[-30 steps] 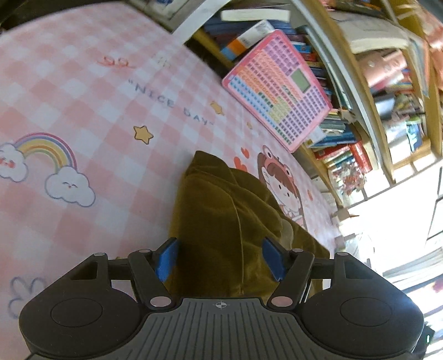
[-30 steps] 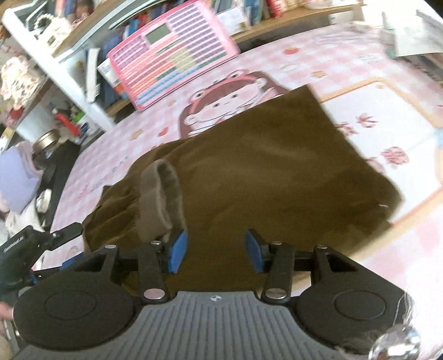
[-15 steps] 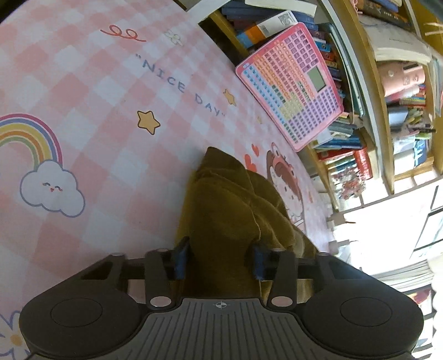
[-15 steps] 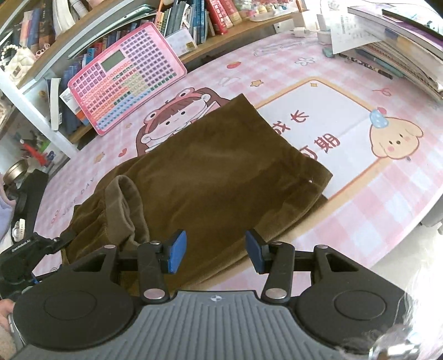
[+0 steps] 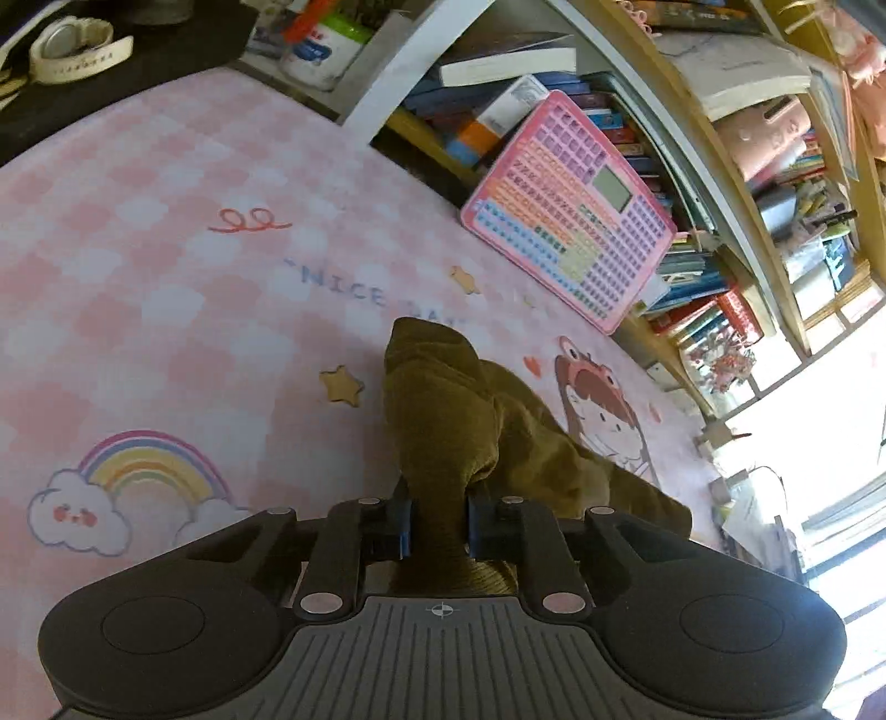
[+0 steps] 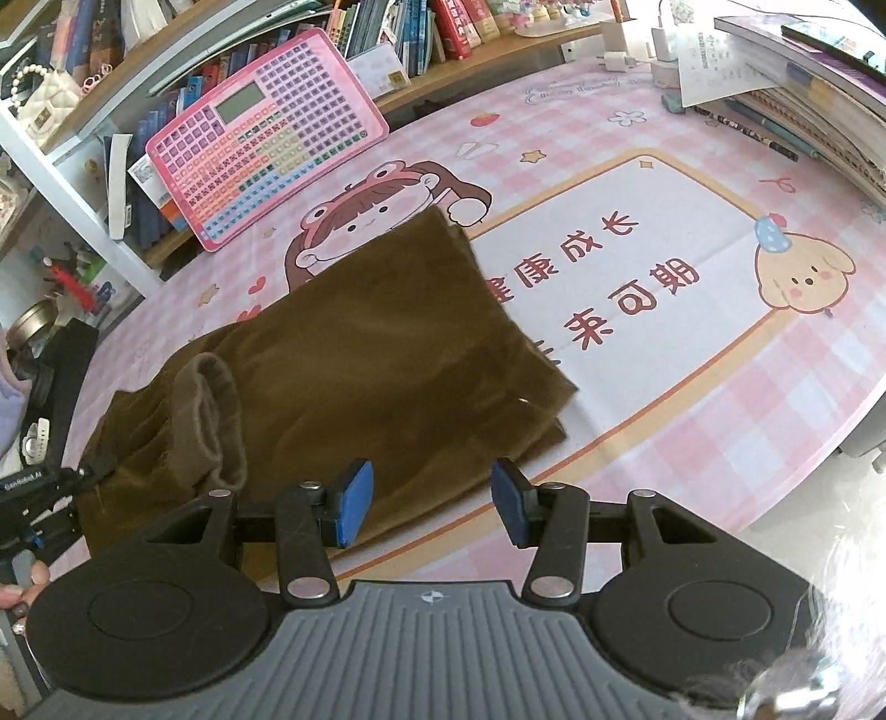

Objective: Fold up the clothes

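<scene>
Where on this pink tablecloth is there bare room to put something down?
Free: the white panel between the brown garment and the puppy drawing, and the checks around the rainbow. Crowded: the back edge by the pink keyboard toy and the book stack.

Pink checked tablecloth (image 6: 692, 421) with cartoon prints: rainbow (image 5: 147, 468), frog-hat girl (image 6: 376, 210). Pink keyboard toy (image 6: 266, 147) leans on bookshelf (image 6: 421, 33). Stacked books (image 6: 819, 94) far right edge, white watch (image 5: 72, 47) on black pad back left.
</scene>
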{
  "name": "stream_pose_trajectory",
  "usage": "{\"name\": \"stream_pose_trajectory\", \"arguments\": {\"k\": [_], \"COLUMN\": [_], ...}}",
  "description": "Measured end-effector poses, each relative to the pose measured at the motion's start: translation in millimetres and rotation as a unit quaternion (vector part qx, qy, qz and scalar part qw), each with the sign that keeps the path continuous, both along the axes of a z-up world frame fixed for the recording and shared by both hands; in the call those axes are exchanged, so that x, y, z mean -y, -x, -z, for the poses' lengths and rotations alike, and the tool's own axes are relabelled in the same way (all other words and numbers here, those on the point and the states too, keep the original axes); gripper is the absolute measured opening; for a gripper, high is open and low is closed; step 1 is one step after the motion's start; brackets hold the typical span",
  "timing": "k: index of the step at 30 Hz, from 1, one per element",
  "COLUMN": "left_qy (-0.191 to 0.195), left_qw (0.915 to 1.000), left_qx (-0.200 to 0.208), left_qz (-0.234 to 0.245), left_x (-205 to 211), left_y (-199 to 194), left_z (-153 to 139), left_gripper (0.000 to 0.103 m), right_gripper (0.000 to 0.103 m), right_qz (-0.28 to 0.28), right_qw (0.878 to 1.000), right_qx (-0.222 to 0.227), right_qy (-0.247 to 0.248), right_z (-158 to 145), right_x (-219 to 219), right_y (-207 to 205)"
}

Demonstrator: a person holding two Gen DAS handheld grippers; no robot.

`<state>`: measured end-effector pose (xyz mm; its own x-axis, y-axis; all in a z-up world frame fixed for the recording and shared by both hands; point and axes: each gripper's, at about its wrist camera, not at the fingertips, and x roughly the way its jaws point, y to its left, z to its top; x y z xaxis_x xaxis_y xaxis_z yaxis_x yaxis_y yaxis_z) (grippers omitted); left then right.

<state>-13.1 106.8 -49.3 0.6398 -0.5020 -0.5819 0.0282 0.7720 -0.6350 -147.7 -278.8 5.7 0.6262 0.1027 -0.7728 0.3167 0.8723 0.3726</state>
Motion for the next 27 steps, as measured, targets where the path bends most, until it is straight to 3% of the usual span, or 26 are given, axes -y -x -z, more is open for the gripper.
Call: {"name": "stream_pose_trajectory", "arguments": {"k": [10,17,23,27], "left_qy": [-0.026,-0.083,-0.112,-0.146], "left_qw": [0.9992,0.9925,0.9866,0.9814], "left_qx": [0.007,0.061,0.055,0.033], "left_qz": [-0.030,-0.066,-0.105,-0.120], "left_x": [-11,8,67,122], "left_y": [11,40,65,76], "left_z": [-1,-36,-51,-52], "left_gripper": [0.026,0.054,0.067,0.069], "right_gripper": [0.045,0.046,0.047,0.047], "right_qz": [-0.032,-0.084,-0.161,-0.207], "right_qw": [0.999,0.996,0.986,0.976], "right_qx": [0.006,0.016,0.028,0.031], "right_qy": [0.000,-0.018,-0.042,-0.065], "right_z": [-1,1,7,11], "right_x": [6,28,59,99], "right_y": [-14,-40,-69,-83]}}
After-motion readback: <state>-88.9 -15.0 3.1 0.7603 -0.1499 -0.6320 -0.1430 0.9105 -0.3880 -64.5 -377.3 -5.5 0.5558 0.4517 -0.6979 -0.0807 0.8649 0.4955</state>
